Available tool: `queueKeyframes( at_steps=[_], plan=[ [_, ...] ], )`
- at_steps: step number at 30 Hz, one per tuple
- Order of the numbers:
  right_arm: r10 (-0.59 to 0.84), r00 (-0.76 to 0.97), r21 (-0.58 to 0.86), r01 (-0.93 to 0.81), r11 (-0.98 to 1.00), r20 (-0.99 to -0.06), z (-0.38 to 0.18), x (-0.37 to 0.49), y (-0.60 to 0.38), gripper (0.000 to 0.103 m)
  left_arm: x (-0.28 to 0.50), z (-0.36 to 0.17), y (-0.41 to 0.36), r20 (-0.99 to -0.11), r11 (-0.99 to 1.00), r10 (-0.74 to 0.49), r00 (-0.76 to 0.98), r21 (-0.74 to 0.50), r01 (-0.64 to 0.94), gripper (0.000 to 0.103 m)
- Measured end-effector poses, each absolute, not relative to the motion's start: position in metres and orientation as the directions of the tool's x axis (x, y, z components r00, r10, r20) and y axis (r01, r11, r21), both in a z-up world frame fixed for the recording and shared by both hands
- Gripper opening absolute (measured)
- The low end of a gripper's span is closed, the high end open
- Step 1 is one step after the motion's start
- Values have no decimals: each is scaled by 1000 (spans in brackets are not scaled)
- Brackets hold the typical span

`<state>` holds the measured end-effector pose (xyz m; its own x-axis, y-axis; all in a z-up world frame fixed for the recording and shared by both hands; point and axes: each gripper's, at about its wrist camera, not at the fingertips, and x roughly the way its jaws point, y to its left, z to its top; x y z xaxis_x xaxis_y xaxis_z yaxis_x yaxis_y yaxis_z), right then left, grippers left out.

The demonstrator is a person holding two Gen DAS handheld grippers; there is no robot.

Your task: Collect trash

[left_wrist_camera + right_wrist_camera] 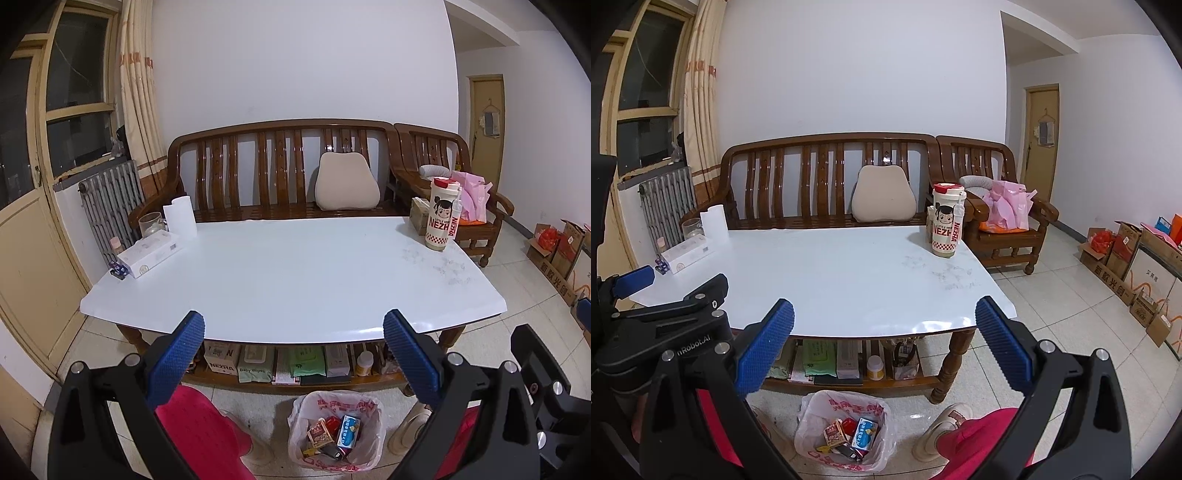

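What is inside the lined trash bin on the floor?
The trash bin holds small packages: a brown snack box, a red pack, a blue-and-white carton and dark bits. Anything beneath them is covered.

Black grippers, blue ribbed pads (177,360), red trousers (975,439)

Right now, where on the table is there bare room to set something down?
The table is bare across its middle and near edge, between the white box at far left and the Nezha bottle at far right. Those far corners are crowded.

White table (288,273); brown wooden bench (280,170); cream cushion (347,181); red-and-white checked bottle (441,218).
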<state>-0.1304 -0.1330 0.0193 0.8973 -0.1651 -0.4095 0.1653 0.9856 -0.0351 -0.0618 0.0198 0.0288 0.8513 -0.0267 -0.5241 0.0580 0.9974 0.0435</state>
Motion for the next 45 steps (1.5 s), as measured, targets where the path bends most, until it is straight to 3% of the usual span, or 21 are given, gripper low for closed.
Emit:
queueKeyframes(
  at_steps=[45],
  plan=[
    [-175, 895, -55, 167, 984, -411, 18, -128, -129, 96, -58, 22, 26, -549, 998, -34, 835, 30, 61, 95]
  ],
)
